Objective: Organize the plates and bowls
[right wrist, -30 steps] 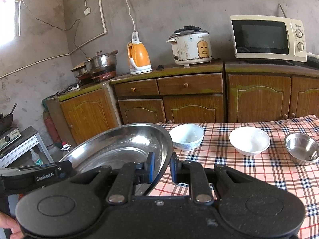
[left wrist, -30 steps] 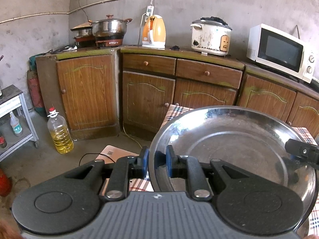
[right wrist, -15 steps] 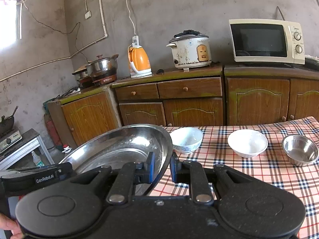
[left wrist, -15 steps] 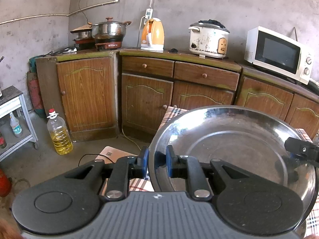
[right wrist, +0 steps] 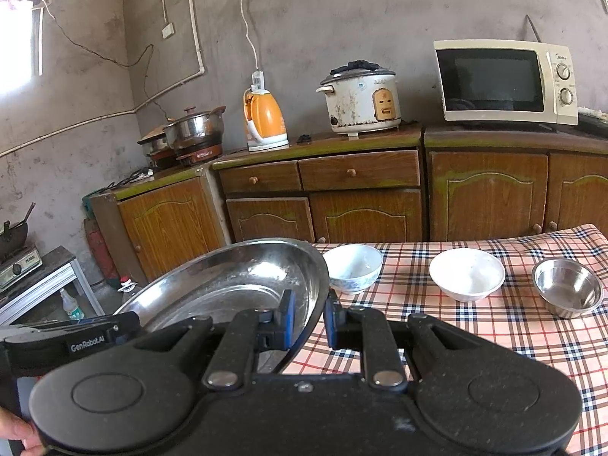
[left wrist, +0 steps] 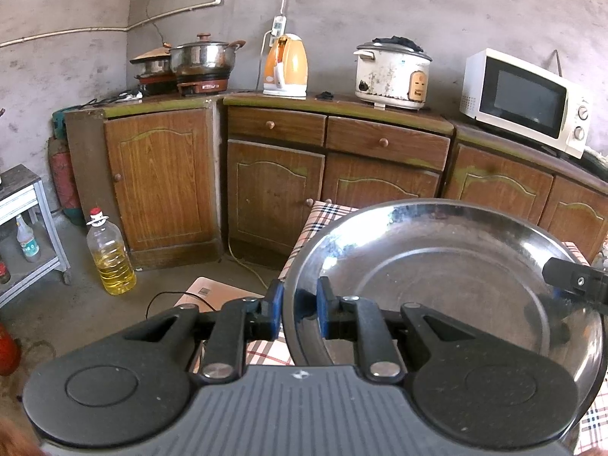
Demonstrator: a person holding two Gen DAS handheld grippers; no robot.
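A large steel plate [left wrist: 448, 266] is held in the air between both grippers, above the left end of the checked table. My left gripper [left wrist: 298, 311] is shut on its left rim. My right gripper [right wrist: 308, 317] is shut on its right rim; the plate also shows in the right wrist view [right wrist: 235, 277]. On the tablecloth stand a blue-patterned white bowl [right wrist: 353, 268], a plain white bowl [right wrist: 467, 273] and a small steel bowl [right wrist: 568, 287], in a row from left to right.
The checked tablecloth [right wrist: 494, 326] covers the table. Wooden cabinets [left wrist: 273, 190] line the wall behind, with a kettle [left wrist: 285, 64], rice cooker [left wrist: 391, 72] and microwave [left wrist: 528, 100] on top. An oil bottle [left wrist: 110, 254] stands on the floor at left.
Both views have tilted up and back slightly, with the plate still held by both grippers. The bowls have not moved.
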